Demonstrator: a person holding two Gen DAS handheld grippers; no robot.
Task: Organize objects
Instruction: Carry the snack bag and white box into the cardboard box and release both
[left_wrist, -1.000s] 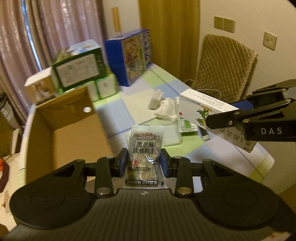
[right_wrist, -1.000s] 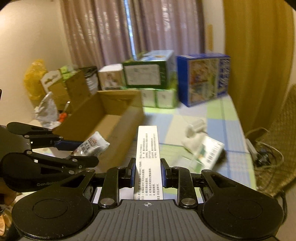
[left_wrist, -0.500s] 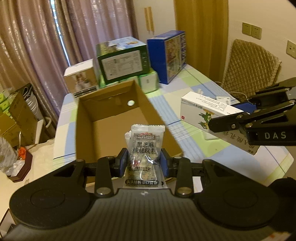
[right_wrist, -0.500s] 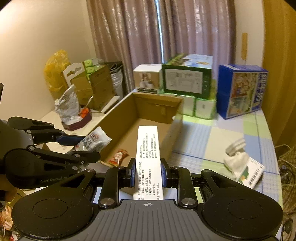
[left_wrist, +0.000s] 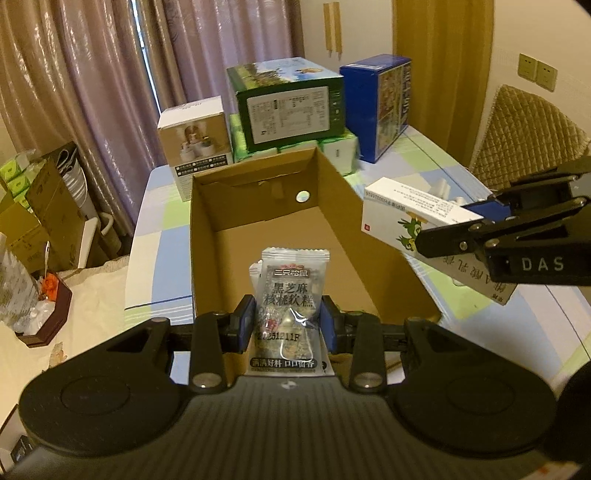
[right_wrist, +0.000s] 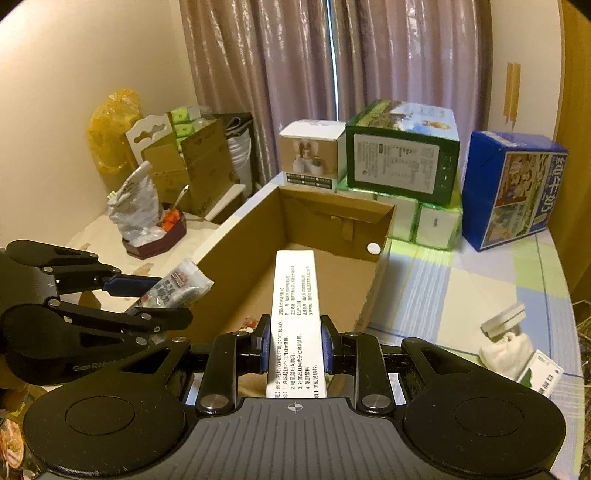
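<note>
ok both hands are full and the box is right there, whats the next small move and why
Probably lower the left hand-held gripper a little and release the snack packet into the open cardboard box. The packet already hangs over the box's near end, while the right hand-held gripper holds the white medicine box alongside.

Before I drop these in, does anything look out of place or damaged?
Nothing damaged. The left gripper holds the snack packet and the right gripper the white carton, both over the open cardboard box. A small wrapper already lies inside.
</note>
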